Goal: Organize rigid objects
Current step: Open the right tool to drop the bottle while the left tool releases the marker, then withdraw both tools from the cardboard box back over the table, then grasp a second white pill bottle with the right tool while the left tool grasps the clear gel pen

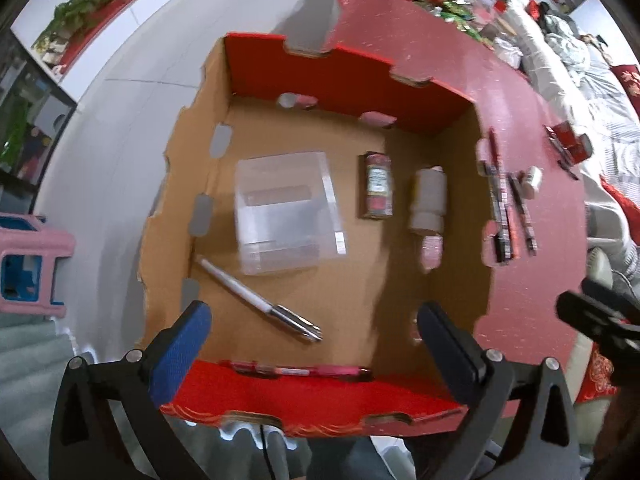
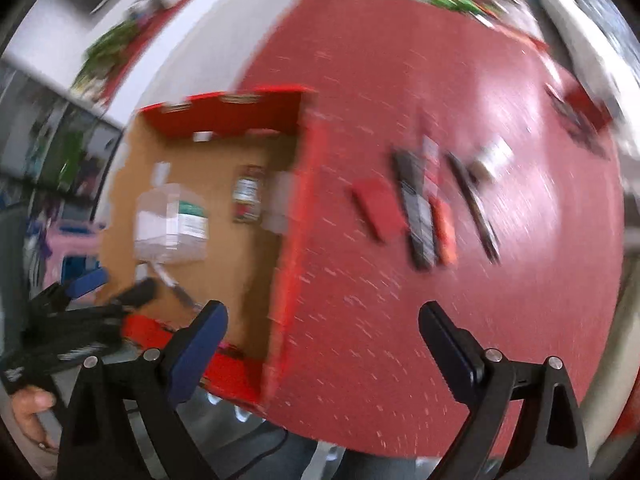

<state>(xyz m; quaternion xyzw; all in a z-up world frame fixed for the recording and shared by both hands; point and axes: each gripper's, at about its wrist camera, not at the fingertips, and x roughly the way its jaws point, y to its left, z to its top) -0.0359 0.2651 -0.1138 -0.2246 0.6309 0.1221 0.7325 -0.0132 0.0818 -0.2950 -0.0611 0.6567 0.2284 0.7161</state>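
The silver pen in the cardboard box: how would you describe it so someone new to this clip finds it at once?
Start at the open cardboard box with red walls at the edge of the red table. On its brown floor, below the clear plastic container, lies the pen, slanted. Unlike the upright-lying spice jar and white bottle, it is thin, white-barrelled, with a shiny metal cap.

Matt corrugated cardboard box (image 1: 308, 276), clear glossy plastic case (image 1: 286, 216), shiny metal-capped pen (image 1: 260, 300), speckled red tabletop (image 1: 532, 288)

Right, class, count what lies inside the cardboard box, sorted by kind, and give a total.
Pens: 2 (white-and-silver pen, pink pen)
Clear plastic container: 1
Red-labelled jar: 1
White bottle: 1
Total: 5
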